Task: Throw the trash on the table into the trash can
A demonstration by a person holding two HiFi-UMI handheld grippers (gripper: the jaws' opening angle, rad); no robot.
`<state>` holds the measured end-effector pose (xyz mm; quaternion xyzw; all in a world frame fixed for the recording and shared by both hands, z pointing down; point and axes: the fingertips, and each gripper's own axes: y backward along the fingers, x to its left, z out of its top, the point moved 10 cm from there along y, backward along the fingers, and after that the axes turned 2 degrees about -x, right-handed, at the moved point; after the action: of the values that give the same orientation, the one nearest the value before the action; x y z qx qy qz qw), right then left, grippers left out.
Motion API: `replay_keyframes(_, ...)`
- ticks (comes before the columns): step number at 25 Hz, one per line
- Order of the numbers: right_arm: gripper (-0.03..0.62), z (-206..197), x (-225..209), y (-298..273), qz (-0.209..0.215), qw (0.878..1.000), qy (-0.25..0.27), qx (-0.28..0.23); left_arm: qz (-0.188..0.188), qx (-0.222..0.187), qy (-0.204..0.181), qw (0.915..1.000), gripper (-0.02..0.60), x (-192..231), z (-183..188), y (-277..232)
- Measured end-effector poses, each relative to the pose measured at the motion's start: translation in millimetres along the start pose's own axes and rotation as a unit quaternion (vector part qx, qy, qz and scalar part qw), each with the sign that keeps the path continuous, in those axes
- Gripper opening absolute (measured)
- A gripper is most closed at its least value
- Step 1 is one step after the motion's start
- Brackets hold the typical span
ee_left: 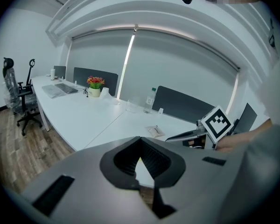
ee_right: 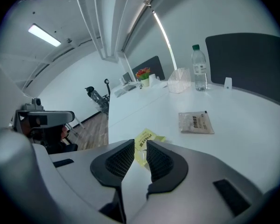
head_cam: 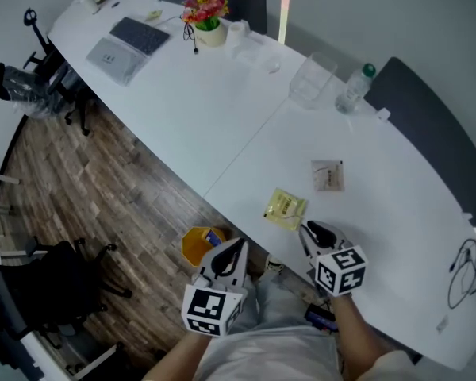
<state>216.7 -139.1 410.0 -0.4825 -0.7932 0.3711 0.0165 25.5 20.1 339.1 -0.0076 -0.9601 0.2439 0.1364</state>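
A yellow packet (head_cam: pixel 285 209) lies near the white table's (head_cam: pixel 222 117) front edge, and a grey-white packet (head_cam: pixel 328 175) lies a little further in. My right gripper (head_cam: pixel 307 230) hovers just short of the yellow packet (ee_right: pixel 148 137), open by a narrow gap with nothing between its pads. The grey-white packet (ee_right: pixel 195 122) shows ahead to the right. My left gripper (head_cam: pixel 236 248) hangs off the table beside the yellow trash can (head_cam: pixel 200 244) on the floor; its jaws (ee_left: pixel 140 140) meet at the tips and hold nothing.
At the table's far side stand a water bottle (head_cam: pixel 355 87), a clear plastic container (head_cam: pixel 311 79), a flower pot (head_cam: pixel 206 18) and a laptop (head_cam: pixel 131 46). Office chairs (head_cam: pixel 32 82) stand on the wood floor at left. A cable (head_cam: pixel 464 268) lies at the right edge.
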Motion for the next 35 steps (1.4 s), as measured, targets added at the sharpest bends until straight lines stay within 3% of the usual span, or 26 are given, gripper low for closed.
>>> replay_keyframes(7, 0.137, -24, -13, -25, 0.01, 0.999, -0.023, 0.039, -0.008, 0.016, 0.007, 0.9998, 0.0, 4, -10, -12)
replay_keyframes(23, 0.137, -35, -24, -53, 0.018, 0.995, -0.064, 0.068, -0.005, 0.039, 0.018, 0.9991, 0.0, 12, -27, -15)
replay_keyframes(28, 0.048, -32, -24, -53, 0.013, 0.996, -0.067, 0.059, -0.002, 0.046, 0.021, 0.9987, 0.0, 13, -28, -13)
replay_keyframes(35, 0.035, -24, -20, -47, 0.027, 0.996, -0.072, 0.04, 0.005, 0.033, 0.021, 0.9992, 0.0, 14, -30, -8)
